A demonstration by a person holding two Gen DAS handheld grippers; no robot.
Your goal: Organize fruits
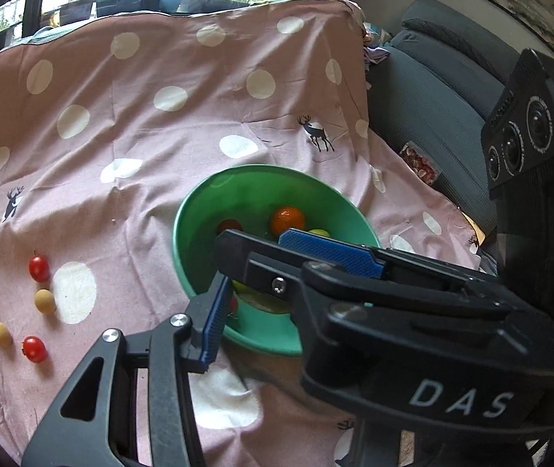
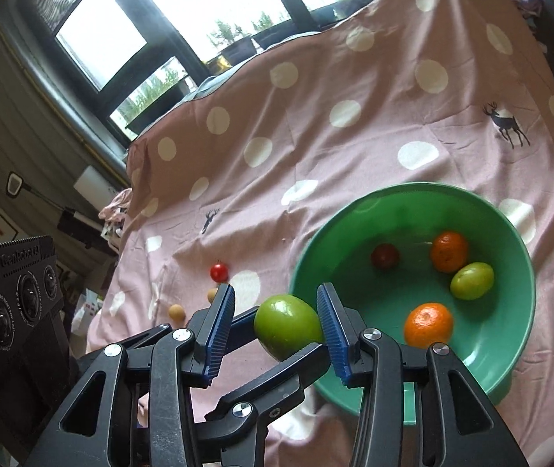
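A green bowl [image 2: 502,354] sits on a pink dotted cloth. It holds two oranges [image 2: 428,325], a small green fruit [image 2: 471,280] and a dark red fruit [image 2: 385,256]. A large green fruit [image 2: 288,325] hangs over the bowl's near left rim, between my right gripper's [image 2: 278,330] spread blue pads; the right pad touches it, the left stands apart. The left gripper's finger crosses beneath it. In the left wrist view, my left gripper [image 1: 253,284] stands open over the bowl [image 1: 199,210]. Two cherry tomatoes [image 1: 39,267] and two tan fruits [image 1: 45,301] lie on the cloth at left.
The cloth [image 1: 160,124] drapes over a raised back edge. A grey sofa [image 1: 432,89] with a snack packet [image 1: 419,163] is to the right of it. Windows with plants are behind. Clutter lies on the floor at left [image 2: 94,303].
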